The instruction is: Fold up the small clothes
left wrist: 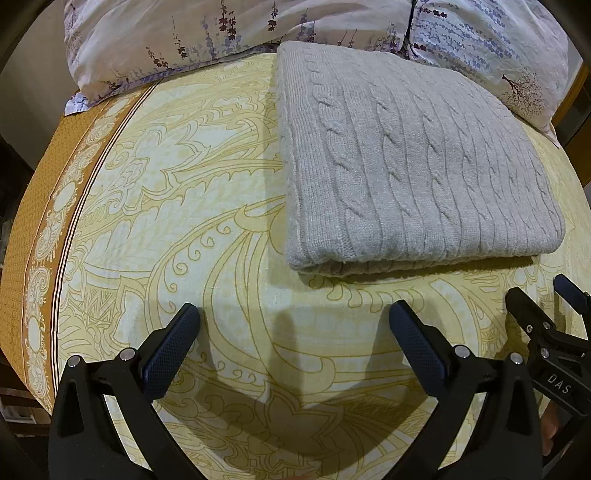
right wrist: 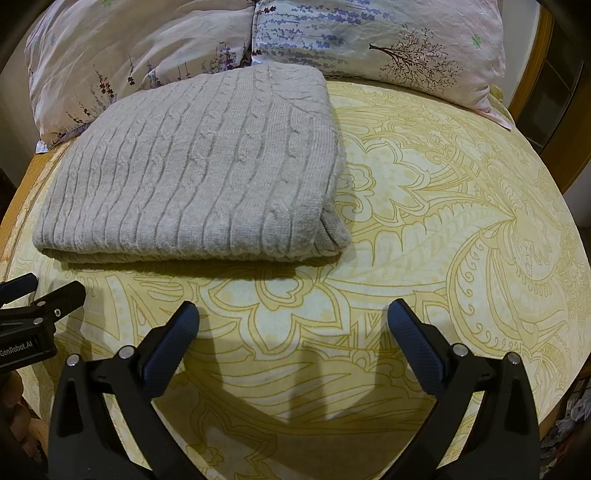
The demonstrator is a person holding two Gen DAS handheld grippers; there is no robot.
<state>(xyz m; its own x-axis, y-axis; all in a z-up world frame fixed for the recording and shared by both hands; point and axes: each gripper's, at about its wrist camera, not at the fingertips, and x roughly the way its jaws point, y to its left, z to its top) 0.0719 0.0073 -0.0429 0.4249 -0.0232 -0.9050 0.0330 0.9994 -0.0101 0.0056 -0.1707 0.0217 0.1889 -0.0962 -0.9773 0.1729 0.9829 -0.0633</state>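
A grey cable-knit sweater [left wrist: 410,158] lies folded into a neat rectangle on the yellow patterned bed sheet [left wrist: 177,206]. It also shows in the right wrist view [right wrist: 199,173], up and to the left. My left gripper [left wrist: 293,321] is open and empty, hovering over the sheet just in front of the sweater's near edge. My right gripper [right wrist: 293,321] is open and empty, over the sheet in front of the sweater and to its right. The right gripper also shows at the right edge of the left wrist view [left wrist: 543,295], and the left gripper at the left edge of the right wrist view [right wrist: 44,291].
Two floral pillows [left wrist: 221,33] [right wrist: 369,40] lie behind the sweater at the head of the bed. The sheet's brown border [left wrist: 40,229] marks the bed's left edge. A wooden frame [right wrist: 535,74] stands at the far right.
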